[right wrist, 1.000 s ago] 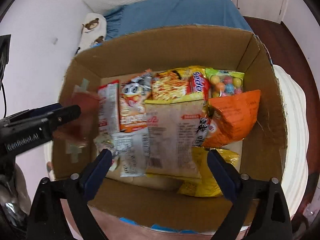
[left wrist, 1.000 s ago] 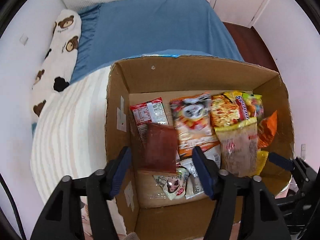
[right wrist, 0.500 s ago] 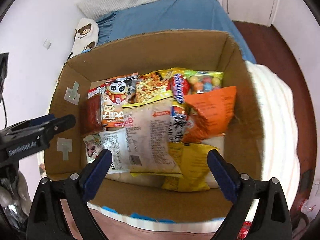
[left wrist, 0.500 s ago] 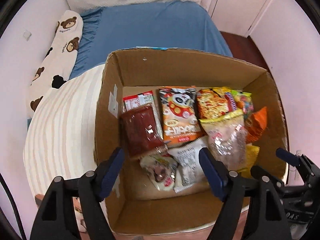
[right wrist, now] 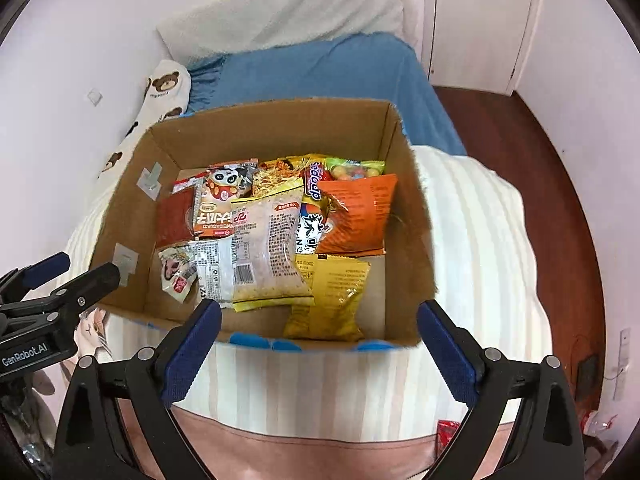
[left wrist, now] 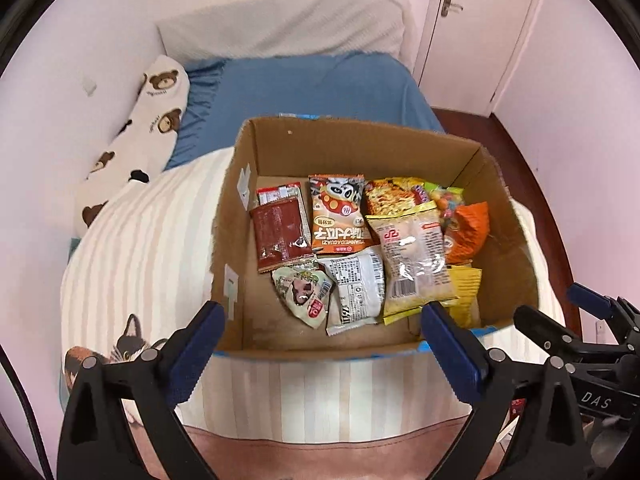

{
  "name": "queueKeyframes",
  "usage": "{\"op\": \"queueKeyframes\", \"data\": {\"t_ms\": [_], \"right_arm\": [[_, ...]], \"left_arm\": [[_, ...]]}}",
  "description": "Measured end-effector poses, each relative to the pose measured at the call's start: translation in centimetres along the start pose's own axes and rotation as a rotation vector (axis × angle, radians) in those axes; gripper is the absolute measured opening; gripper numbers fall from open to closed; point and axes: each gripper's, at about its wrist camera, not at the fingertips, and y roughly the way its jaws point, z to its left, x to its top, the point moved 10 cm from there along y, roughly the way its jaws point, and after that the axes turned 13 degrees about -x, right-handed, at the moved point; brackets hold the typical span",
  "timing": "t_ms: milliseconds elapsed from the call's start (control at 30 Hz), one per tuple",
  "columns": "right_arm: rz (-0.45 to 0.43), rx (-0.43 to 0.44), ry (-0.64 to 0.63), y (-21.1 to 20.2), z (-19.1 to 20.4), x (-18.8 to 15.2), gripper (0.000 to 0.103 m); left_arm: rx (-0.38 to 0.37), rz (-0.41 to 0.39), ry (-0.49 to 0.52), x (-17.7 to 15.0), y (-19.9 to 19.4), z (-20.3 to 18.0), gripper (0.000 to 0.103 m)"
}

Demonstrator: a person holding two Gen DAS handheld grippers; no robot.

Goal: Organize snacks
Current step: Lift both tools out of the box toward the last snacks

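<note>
Both tongs wide apart, empty | left tongs [left wrist: 320, 344] just opened | dark red packet [left wrist: 280, 232] lies in box [left wrist: 360, 140] beyond

The orange panda packet [left wrist: 338, 216] in the cardboard box [left wrist: 360, 140] reads "YUANMEIGUAZI". Right of it, a red wrapper [right wrist: 316, 184] shows "Sdoop"-like letters, unclear. "GenRobot.AI" stands on the left gripper [right wrist: 28, 354]; "DAS" on the right gripper [left wrist: 596, 402].

Brown cardboard box [left wrist: 280, 148] with blue-taped rim; dark red packet [left wrist: 280, 234]; orange panda-print packet [left wrist: 338, 220]; orange bag [right wrist: 356, 216]; yellow bag [right wrist: 332, 296]. Cream-striped blanket [left wrist: 140, 264], blue sheet [left wrist: 304, 88], bear-print pillow [left wrist: 152, 120]. Blue-padded black fingers [left wrist: 196, 344].
</note>
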Motion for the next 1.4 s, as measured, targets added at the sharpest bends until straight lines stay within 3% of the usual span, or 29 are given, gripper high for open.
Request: {"op": "queueKeyframes", "data": {"t_ms": [400, 600, 733, 867, 1067, 1233, 1400], "right_arm": [[-0.141, 0.012, 0.019, -7.0, -1.4, -2.7, 0.100], [-0.145, 0.062, 0.066, -8.5, -2.3, -4.5, 0.100], [-0.100, 0.102, 0.111, -8.2, -3.9, -7.1, 0.100], [-0.021, 0.113, 0.183, -6.6, -7.2, -11.0, 0.100], [0.139, 0.076, 0.372, -2.1, -15.4, -18.3, 0.100], [0.292, 0.098, 0.518, 2.7, -19.6, -24.7, 0.100], [0.363, 0.105, 0.438, 6.3, -19.1, -27.8, 0.100]], "left_arm": [[0.037, -0.114, 0.017, -3.7, -5.8, -2.0, 0.100], [0.026, -0.132, 0.032, -5.8, -6.9, -3.7, 0.100], [0.050, -0.126, 0.054, -7.4, -6.7, -5.1, 0.100], [0.066, -0.061, 0.090, -10.0, -4.2, -7.3, 0.100], [0.024, 0.065, 0.136, -13.4, 0.6, -11.5, 0.100], [-0.007, 0.193, 0.219, -16.5, 5.4, -16.3, 0.100], [-0.016, 0.307, 0.310, -19.4, 9.2, -19.8, 0.100]]}}
